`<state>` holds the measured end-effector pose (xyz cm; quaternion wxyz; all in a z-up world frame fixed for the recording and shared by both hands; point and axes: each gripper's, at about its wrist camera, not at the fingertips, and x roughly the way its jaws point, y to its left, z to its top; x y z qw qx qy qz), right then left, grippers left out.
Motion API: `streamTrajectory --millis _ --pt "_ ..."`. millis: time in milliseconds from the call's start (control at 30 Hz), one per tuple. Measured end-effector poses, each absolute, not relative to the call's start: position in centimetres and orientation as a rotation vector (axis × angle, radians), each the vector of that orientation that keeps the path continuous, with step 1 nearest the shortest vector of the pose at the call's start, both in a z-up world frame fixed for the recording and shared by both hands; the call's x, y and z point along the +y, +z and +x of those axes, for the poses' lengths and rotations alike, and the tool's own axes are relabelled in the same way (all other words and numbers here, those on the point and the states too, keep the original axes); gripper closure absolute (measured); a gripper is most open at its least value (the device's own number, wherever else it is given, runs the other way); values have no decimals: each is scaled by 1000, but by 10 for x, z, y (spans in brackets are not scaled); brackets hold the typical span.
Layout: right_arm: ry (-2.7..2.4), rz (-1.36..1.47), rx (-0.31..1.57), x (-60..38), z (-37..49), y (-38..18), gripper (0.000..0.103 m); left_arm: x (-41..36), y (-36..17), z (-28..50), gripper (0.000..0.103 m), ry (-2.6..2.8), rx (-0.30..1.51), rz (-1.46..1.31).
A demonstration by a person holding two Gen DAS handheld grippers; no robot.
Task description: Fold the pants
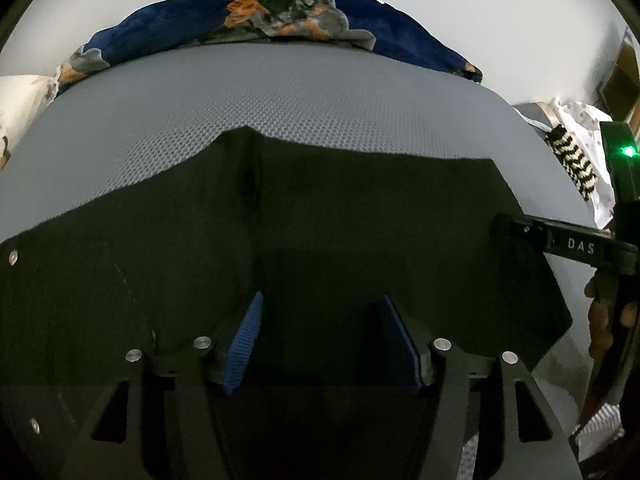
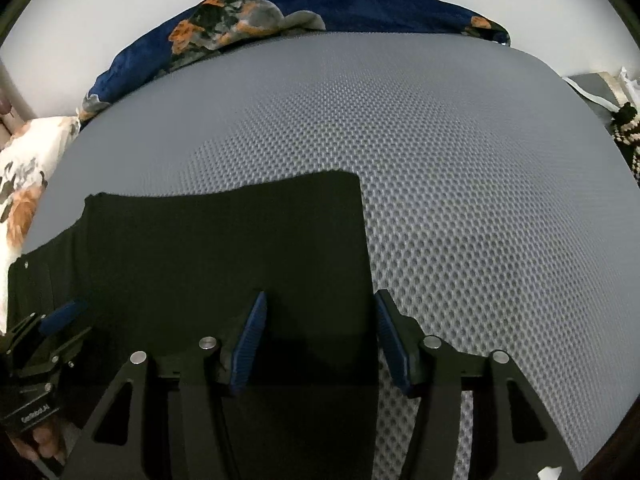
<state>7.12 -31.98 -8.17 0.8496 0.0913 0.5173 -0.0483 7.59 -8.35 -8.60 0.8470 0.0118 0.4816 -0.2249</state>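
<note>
The black pants (image 1: 320, 220) lie flat on the grey mesh mattress (image 2: 460, 200), along its near edge, with a free end pointing to the right-hand edge. My left gripper (image 1: 320, 340) hovers over the dark cloth with its jaws parted and nothing pinched between the blue pads (image 1: 246, 344). My right gripper (image 2: 324, 340) hangs at the cloth's right border, jaws likewise released, one pad over fabric and the other over bare mesh. A blue patterned blanket (image 2: 360, 4) is bunched along the mattress's far edge. A floral pillow (image 2: 24, 184) sits at the left edge.
</note>
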Motion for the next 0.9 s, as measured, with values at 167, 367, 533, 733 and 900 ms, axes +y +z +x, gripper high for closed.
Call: streamTrajectory --millis 167,367,533,733,900 --pt "-125 153 1097 -313 56 -81 46 -81 -88 62 35 -484 998 34" --pt "-156 149 1115 -310 36 -80 42 -72 -87 57 34 -495 1001 -11" --pt "-176 160 1120 -306 25 -82 41 -52 -74 62 34 -459 1047 -110" --pt "-199 144 1123 -300 25 -83 41 -8 -31 74 30 -385 975 -105" --pt "-209 108 1124 -292 29 -79 40 45 -6 75 27 -298 902 -30"
